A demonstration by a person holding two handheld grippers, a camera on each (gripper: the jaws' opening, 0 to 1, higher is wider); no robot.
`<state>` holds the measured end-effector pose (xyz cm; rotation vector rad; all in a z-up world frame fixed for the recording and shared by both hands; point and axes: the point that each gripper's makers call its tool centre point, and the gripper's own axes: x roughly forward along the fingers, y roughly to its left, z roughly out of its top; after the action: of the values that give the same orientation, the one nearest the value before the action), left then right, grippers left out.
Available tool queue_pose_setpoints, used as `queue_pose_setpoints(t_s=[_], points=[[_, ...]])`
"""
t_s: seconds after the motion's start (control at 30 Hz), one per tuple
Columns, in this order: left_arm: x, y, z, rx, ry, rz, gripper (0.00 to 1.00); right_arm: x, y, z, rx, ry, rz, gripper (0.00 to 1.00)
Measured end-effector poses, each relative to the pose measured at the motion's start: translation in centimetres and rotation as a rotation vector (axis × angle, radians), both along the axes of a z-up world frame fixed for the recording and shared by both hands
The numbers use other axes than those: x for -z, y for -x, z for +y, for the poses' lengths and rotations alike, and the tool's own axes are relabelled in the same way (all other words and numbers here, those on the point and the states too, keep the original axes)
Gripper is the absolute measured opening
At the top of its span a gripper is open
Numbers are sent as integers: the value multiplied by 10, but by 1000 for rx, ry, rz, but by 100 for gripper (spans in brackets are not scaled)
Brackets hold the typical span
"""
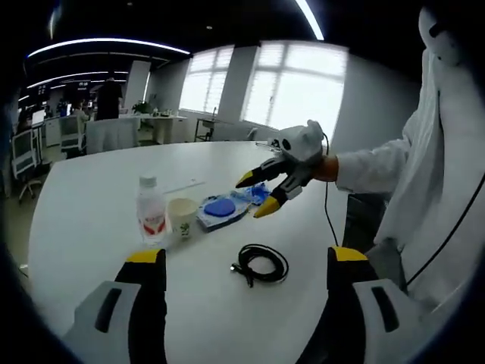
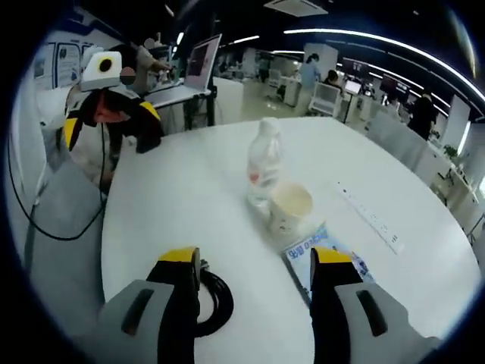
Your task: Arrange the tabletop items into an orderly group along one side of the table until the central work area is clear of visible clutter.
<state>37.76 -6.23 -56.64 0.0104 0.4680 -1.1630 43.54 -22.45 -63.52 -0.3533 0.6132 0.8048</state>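
Observation:
On the white round table (image 1: 91, 227) stand a clear water bottle (image 1: 151, 212) with a red label and a paper cup (image 1: 183, 217), side by side. A blue packet (image 1: 223, 208) lies just right of the cup, and a coiled black cable (image 1: 261, 264) lies nearer me. My left gripper (image 1: 246, 256) is open, low over the table's near edge, with the cable ahead between its fingers. My right gripper (image 1: 255, 195) hovers open above the blue packet, holding nothing. In the right gripper view, the right gripper (image 2: 256, 258) frames the packet (image 2: 301, 254), with the cup (image 2: 290, 205), bottle (image 2: 264, 163) and cable (image 2: 216, 299) close by.
A white power strip (image 2: 371, 216) lies flat beyond the cup. The left gripper (image 2: 111, 125) shows at the table's far edge, its black cord hanging beside a person in white. A laptop (image 2: 201, 61) and office desks stand behind. A white sleeve (image 1: 379, 163) reaches in from the right.

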Motion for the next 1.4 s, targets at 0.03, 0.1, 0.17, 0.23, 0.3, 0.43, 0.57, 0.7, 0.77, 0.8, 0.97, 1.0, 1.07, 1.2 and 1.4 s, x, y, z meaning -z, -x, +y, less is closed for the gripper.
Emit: queue_pose_setpoints(t_s=[0.03,0.1,0.17,0.23,0.3,0.43,0.57,0.7,0.77,0.8,0.97,1.0,1.07,1.2,1.4], points=[[-1,0,-1,3,0,-1,90,1,4,-2,8,0,3,57],[-2,2,-4,15,-2,-4,89,2,9,-5,24,-6,6,57],[-2,3,-7,25,-3,-5,89,4,14,-8,36,-9,8,57],[-2,6,-10,38,-7,-7,89,6,18,-11,53,-13,14,57],[-2,7,-12,46,-6,-6,89,10,24,-14,69,-11,17,57],[-2,11,-16,63,-13,-3,88,21,34,-22,89,16,24,56],[-2,15,-18,79,-18,-2,88,34,45,-24,122,2,49,56],[-2,17,-18,88,-22,1,88,47,53,-24,144,2,74,56],[-1,17,-19,92,-26,1,88,52,55,-23,150,0,74,56],[-2,17,-19,93,-24,1,88,56,56,-22,158,1,81,56],[0,18,-21,99,-25,8,88,68,59,-21,180,1,96,55],[0,18,-21,100,-24,8,88,71,59,-21,189,3,101,54],[1,18,-22,97,-24,9,88,76,58,-21,205,-5,105,53],[2,17,-21,96,-25,15,87,87,57,-20,219,0,109,50],[5,16,-19,89,-26,24,87,101,55,-16,249,-37,155,46]])
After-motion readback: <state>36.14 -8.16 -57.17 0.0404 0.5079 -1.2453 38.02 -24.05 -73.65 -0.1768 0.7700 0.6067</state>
